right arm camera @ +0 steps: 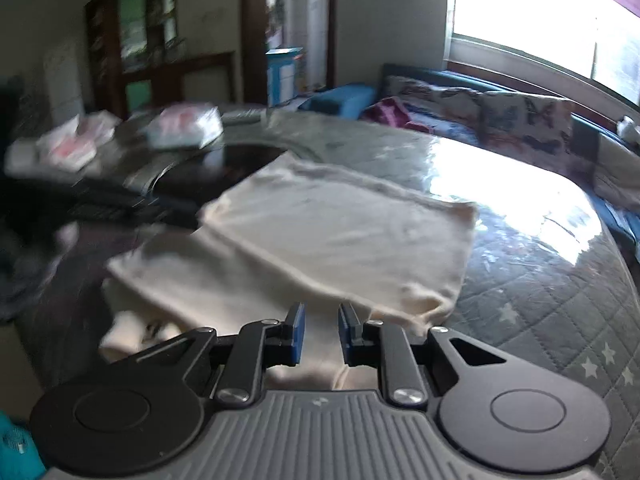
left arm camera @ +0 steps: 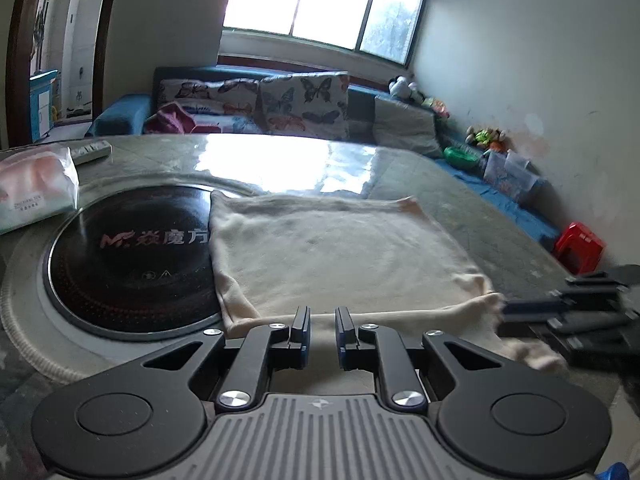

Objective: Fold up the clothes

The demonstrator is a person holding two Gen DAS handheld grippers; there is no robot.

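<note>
Round black glass induction cooktop (left arm camera: 132, 264) set in table centre, white lettering on face. Grey quilted star-print table cover (right arm camera: 560, 312) under glossy clear sheet. White plastic tissue pack (left arm camera: 36, 196) touching cooktop rim at left; grey remote control (left arm camera: 90, 151) behind it. Butterfly-print cushions (left arm camera: 280, 100) on blue sofa (left arm camera: 120, 116) beneath window (left arm camera: 320, 0). Red plastic stool (left arm camera: 580, 246) by right wall.

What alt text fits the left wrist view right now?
A cream garment lies folded flat on a quilted table, with the left hand-held gripper at its near edge, jaws slightly apart and empty. A round black cooktop sits left; the right hand-held gripper is at the garment's right corner.
</note>
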